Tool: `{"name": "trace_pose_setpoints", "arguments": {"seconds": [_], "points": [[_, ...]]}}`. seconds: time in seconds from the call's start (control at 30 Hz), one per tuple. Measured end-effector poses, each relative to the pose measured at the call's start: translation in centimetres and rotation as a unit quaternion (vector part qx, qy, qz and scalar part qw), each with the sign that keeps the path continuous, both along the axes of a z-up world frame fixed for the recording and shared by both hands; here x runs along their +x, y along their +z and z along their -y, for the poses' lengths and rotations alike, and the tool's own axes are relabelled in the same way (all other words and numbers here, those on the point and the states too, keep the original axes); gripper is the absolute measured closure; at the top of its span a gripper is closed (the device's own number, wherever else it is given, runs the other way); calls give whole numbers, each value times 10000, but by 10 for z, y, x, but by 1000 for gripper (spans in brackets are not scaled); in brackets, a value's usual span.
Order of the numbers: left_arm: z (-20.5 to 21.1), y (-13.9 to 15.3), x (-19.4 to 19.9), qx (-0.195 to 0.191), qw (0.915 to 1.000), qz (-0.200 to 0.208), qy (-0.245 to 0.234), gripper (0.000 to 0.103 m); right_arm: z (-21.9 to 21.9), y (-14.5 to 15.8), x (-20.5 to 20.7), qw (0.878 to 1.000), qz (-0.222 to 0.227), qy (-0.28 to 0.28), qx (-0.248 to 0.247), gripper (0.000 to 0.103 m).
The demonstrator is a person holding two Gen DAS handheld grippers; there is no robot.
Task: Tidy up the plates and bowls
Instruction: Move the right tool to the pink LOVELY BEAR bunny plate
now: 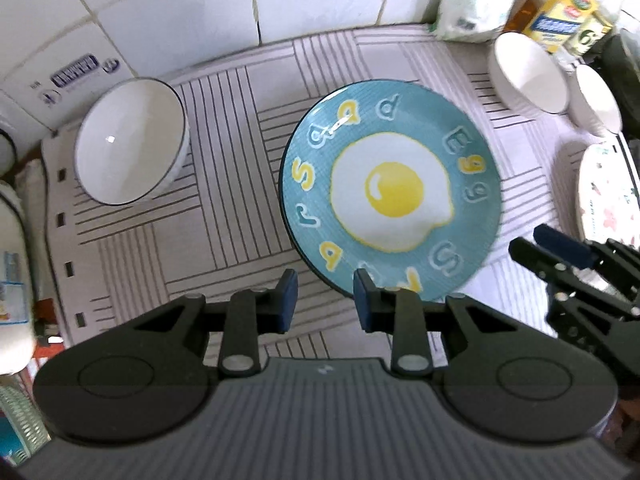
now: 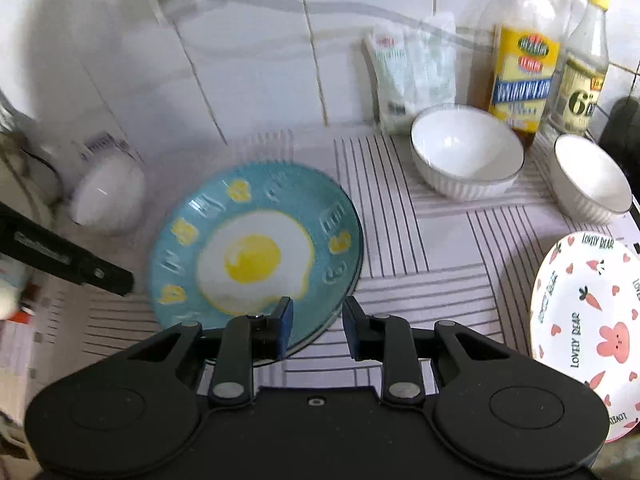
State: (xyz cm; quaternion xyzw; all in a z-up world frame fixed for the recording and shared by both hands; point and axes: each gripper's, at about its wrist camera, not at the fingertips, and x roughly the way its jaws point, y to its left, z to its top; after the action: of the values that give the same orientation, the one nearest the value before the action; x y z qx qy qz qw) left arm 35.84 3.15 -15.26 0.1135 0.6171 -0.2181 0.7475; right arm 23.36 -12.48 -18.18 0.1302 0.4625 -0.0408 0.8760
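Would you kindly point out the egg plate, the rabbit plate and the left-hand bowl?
egg plate (image 1: 394, 194): left wrist view, on the yolk.
rabbit plate (image 2: 614, 340): right wrist view, on the pink rabbit.
bowl (image 1: 128, 144): left wrist view, inside bottom.

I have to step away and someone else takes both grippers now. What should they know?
Left gripper: open, empty, above the near rim of the egg plate.
Right gripper: open, empty, over the same plate's near edge.
Egg plate lies mid-mat. One bowl far left, two bowls at the back right, rabbit plate on the right.
Done: nothing stacked that I can see.
Left: gather bowls together, plates together.
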Motion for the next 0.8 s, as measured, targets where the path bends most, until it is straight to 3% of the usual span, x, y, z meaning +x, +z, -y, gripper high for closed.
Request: {"name": "trace_pose_setpoints", "arguments": {"seconds": [0.13, 0.33, 0.53, 0.7, 0.8], "points": [[-1, 28, -25, 123, 9998, 173, 21, 61, 7, 32, -24, 9986, 427, 321, 22, 70], [8, 65, -68, 126, 9987, 436, 211, 48, 26, 73, -60, 9921, 965, 749, 284, 58], [32, 88, -102, -12, 9976, 587, 361, 36, 43, 107, -93, 9785, 1200, 1663, 206, 57], [62, 98, -129, -138, 9977, 653, 102, 26, 64, 129, -122, 9713, 1403, 1921, -34, 35], [82, 102, -144, -110, 9971, 751, -30, 19, 80, 134, -137, 9684, 1448, 2014, -256, 31]]}}
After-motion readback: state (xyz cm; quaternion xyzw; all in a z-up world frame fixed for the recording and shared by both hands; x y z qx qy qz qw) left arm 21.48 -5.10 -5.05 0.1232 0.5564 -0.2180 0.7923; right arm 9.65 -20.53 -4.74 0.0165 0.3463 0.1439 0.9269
